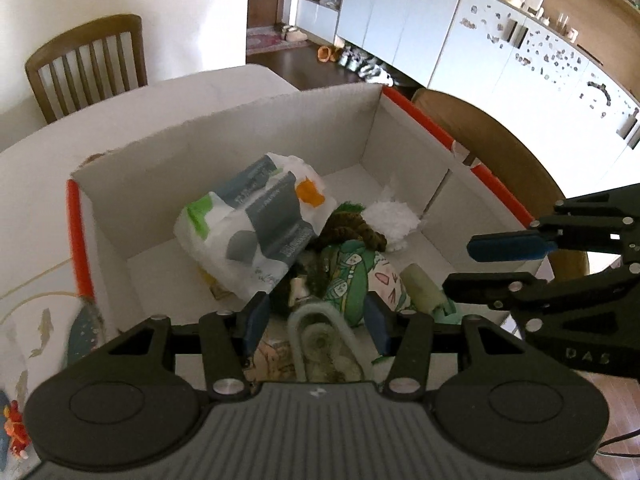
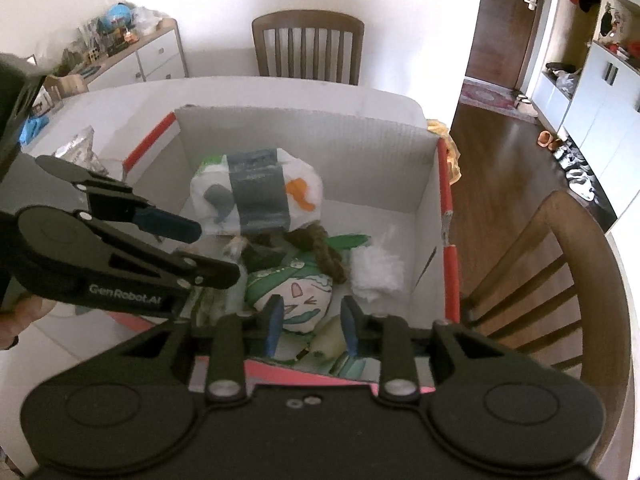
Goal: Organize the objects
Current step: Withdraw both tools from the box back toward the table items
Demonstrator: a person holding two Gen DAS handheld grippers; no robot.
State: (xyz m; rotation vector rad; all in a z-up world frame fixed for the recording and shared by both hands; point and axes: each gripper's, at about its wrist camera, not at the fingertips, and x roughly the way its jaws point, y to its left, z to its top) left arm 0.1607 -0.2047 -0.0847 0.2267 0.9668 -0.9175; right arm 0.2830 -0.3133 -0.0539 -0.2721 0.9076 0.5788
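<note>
A white cardboard box (image 1: 224, 148) with red edges stands on the table and also shows in the right wrist view (image 2: 304, 132). In it lie a white plastic pack with grey and orange print (image 1: 256, 224) (image 2: 256, 192), a green-clad doll with brown braids (image 1: 352, 268) (image 2: 300, 296), and a white fluffy piece (image 1: 392, 220) (image 2: 376, 268). My left gripper (image 1: 316, 320) is open over the box's near end, above the doll. My right gripper (image 2: 310, 320) is open and empty, just above the doll's face. Each gripper shows in the other's view: the right one (image 1: 480, 268) and the left one (image 2: 208, 248).
Wooden chairs stand at the far side (image 2: 308, 44) and at the right (image 2: 560, 280) of the white table (image 1: 160, 96). A foil bag (image 2: 80, 152) lies left of the box. A small red toy (image 1: 16, 432) sits on a printed mat at the near left.
</note>
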